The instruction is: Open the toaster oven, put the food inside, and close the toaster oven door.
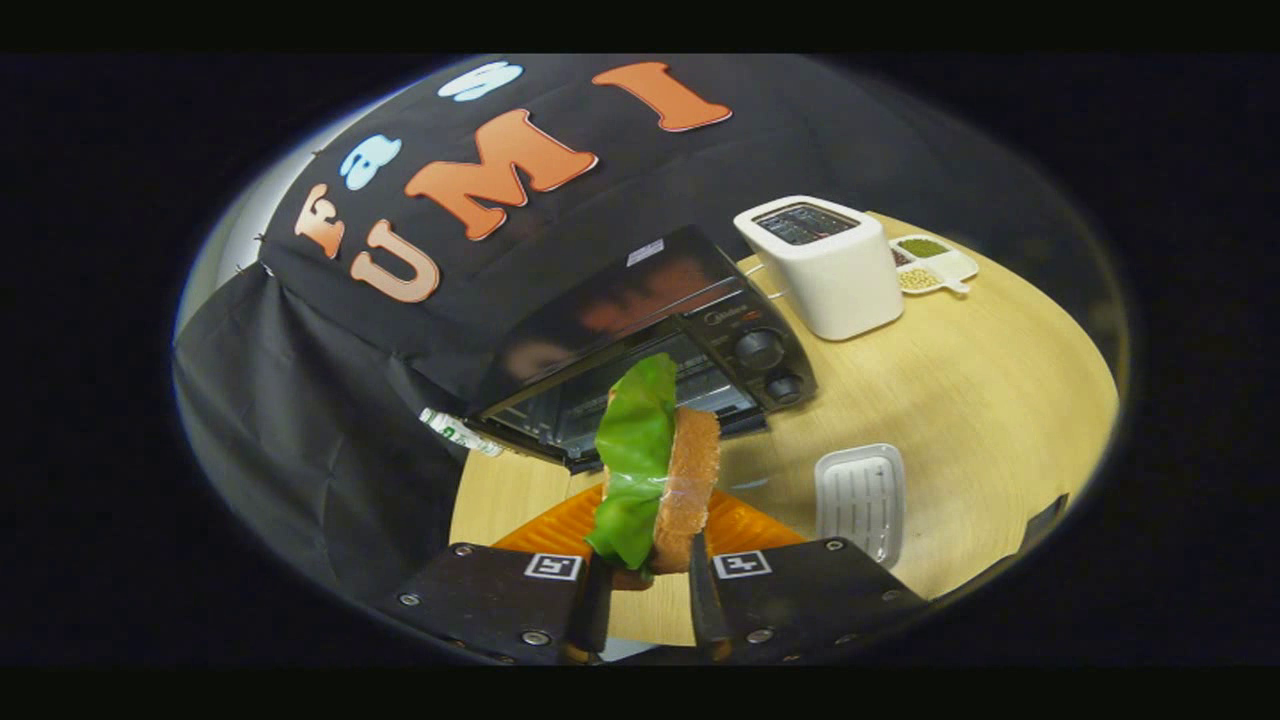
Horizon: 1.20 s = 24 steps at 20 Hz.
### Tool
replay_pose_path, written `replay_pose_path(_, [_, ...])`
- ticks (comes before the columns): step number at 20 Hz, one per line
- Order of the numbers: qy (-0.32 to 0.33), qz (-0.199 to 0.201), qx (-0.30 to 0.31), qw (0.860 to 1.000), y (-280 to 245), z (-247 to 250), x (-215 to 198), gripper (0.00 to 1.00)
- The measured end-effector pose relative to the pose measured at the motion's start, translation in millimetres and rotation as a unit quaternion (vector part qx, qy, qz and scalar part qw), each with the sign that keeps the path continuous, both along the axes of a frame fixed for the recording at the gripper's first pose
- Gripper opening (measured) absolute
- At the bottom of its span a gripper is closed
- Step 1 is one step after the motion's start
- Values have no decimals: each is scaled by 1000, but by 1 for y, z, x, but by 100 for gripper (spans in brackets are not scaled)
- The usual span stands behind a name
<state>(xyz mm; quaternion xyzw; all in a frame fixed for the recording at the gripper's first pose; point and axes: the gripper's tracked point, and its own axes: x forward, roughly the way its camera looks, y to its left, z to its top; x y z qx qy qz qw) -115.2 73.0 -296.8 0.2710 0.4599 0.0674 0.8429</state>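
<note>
A sandwich [655, 470], bread slices with a green lettuce leaf, stands on edge between my fingers, and my gripper [648, 590] is shut on its lower end. It is lifted above the orange plate [745, 528]. Beyond the sandwich sits the black toaster oven [650, 340] on the wooden table [960, 400]. Its front faces me with two knobs [760, 350] at the right side. The sandwich hides part of the oven's front, so I cannot tell how the door stands.
A white pop-up toaster [825, 265] stands beyond the oven's right side. A small white divided dish [930, 262] with grains lies behind it. A white ridged tray [860, 497] rests just right of the orange plate. Black cloth wall hangs behind and left.
</note>
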Motion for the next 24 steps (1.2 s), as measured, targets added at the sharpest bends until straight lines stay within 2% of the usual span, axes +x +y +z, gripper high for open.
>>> replay_pose_path(10, [0,19,36,999,46,-17,20,33])
replay_pose_path(19, [-25,-5,70,997,59,-40,50,32])
replay_pose_path(24, [-23,-30,131,991,77,-48,65,32])
